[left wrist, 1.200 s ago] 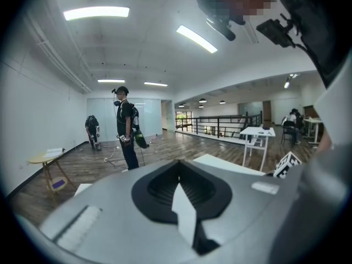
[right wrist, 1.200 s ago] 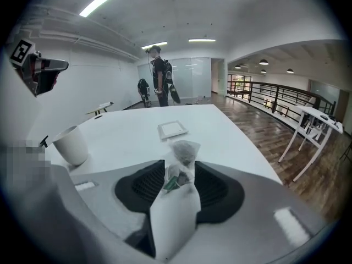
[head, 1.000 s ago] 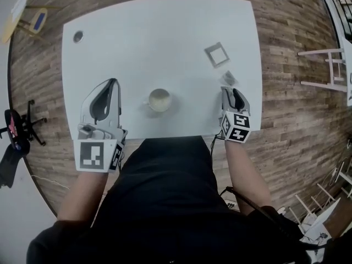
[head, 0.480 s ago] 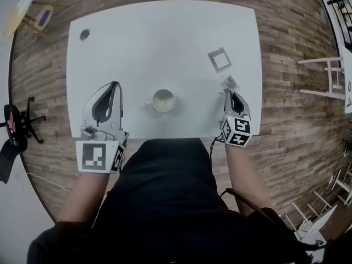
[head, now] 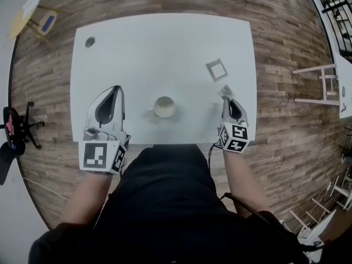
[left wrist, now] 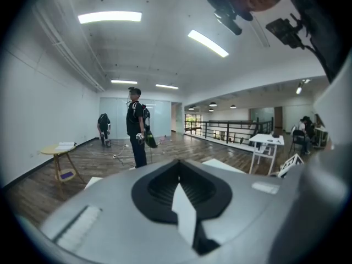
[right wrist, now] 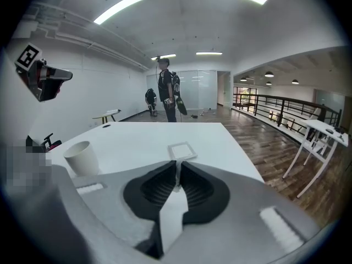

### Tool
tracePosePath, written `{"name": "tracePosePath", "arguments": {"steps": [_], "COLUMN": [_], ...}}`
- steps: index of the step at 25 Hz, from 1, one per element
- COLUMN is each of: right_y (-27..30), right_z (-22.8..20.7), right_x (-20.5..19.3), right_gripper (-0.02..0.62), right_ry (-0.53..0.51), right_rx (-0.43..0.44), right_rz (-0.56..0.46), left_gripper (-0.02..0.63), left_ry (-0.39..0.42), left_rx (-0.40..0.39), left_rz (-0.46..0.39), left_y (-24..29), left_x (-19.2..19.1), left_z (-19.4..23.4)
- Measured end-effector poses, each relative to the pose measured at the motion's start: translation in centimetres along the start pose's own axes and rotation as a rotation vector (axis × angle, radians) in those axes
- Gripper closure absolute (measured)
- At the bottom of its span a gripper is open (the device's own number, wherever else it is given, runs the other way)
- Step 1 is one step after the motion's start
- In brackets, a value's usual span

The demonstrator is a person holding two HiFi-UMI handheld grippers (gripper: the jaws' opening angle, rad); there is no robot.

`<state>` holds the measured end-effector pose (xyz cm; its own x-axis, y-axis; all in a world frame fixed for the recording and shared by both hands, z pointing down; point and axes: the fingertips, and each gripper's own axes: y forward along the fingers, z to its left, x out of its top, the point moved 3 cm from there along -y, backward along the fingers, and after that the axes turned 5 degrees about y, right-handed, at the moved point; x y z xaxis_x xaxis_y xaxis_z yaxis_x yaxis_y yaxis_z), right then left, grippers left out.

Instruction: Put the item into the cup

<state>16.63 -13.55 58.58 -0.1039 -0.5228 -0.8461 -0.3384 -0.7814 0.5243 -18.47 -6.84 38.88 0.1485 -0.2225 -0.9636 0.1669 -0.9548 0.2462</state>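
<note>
**Right gripper** (head: 227, 98): jaws just closed down and now pressed together on the item (right wrist: 176, 175), a thin pale sliver nipped at the very tips. Held over the table (head: 165, 43), close to its right edge and toward the near side. Whether clear of the top or touching it: not to be told.

**Item:** small, flat and pale.
- Weight and stiffness: judged very light and flimsy, more likely to bend or crumple than to break. No special care for fragility called for.
- Slip: possibly smooth enough to slide out of a tip-only pinch on a fast swing.
- Best hold: by one edge, as now, with the rest free ahead of the jaws for a clean drop on release. Deeper bite advisable only on signs of slipping.

**Cup** (head: 164, 106): white, upright, mouth open, nothing seen inside. Stands near the middle of the near edge, well apart from the item and to its left. Judged light and easy to tip, so best approached from above rather than from the side.

**Square frame** (head: 216, 69): flat on the table, beyond the right gripper toward the far right corner, apart from it. Probably no part of the job.

**Left gripper** (head: 113, 92): jaws together with nothing between them. Sits toward the left end of the near edge, apart from the cup.
</note>
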Motion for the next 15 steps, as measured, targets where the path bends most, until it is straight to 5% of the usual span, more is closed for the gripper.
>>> {"name": "tracePosePath", "arguments": {"steps": [15], "right_y": [0.0], "right_z": [-0.2], "right_x": [6.2], "right_gripper": [0.566], "right_ry": [-0.050], "right_rx": [-0.014], "right_rz": [-0.152], "left_gripper": [0.600], "left_ry": [-0.078], "left_rx": [0.021], "left_rz": [-0.064], "left_y": [0.4], "left_x": [1.8], "left_z": [0.8]}}
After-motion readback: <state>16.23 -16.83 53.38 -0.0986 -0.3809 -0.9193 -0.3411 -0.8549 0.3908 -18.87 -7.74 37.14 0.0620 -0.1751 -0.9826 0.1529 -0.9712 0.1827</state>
